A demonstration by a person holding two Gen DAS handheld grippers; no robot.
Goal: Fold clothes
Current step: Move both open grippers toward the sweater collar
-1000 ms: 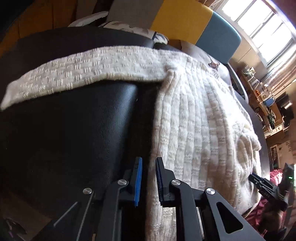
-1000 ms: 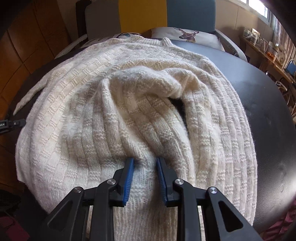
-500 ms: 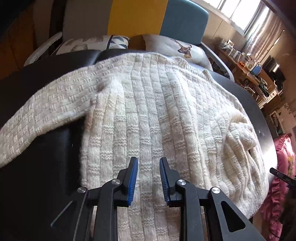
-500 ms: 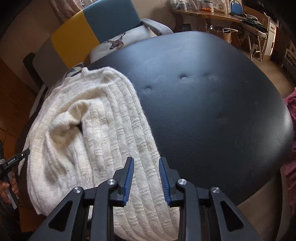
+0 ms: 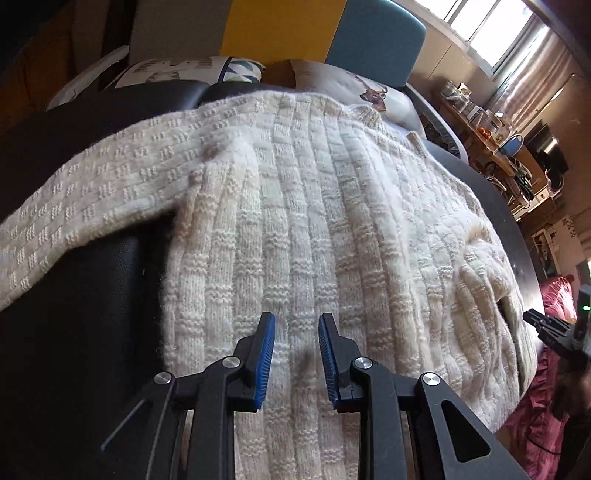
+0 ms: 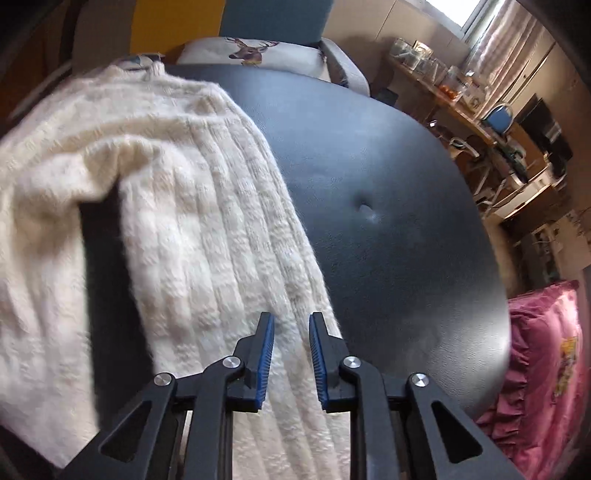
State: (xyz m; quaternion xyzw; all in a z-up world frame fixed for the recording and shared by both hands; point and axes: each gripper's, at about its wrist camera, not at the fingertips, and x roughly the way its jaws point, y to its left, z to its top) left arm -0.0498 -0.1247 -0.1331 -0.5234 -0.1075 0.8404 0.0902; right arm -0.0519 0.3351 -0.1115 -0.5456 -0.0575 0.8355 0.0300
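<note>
A cream knit sweater (image 5: 332, 221) lies spread on a black padded surface (image 5: 74, 314), one sleeve (image 5: 92, 195) stretched out to the left. My left gripper (image 5: 295, 317) hovers over the sweater's body near its lower left part, jaws a little apart and nothing pinched. My right gripper (image 6: 290, 317) points down at the sweater's (image 6: 184, 221) right-hand strip beside the bare black surface (image 6: 388, 184). Its jaws are closing, with knit showing in the gap below them and no pad visibly pressing. The right gripper's tip (image 5: 535, 319) shows at the left wrist view's far right edge.
Deer-print cushions (image 5: 369, 88) (image 6: 251, 50) and a yellow and teal chair back (image 5: 369, 33) stand behind the surface. A pink ruffled fabric (image 6: 546, 350) lies past the right edge. A cluttered desk (image 6: 461, 85) runs along the window side.
My left gripper moved right from the bare black surface onto the sweater body and its jaws widened a little. My right gripper swung from the bunched middle to the right edge and its jaws narrowed.
</note>
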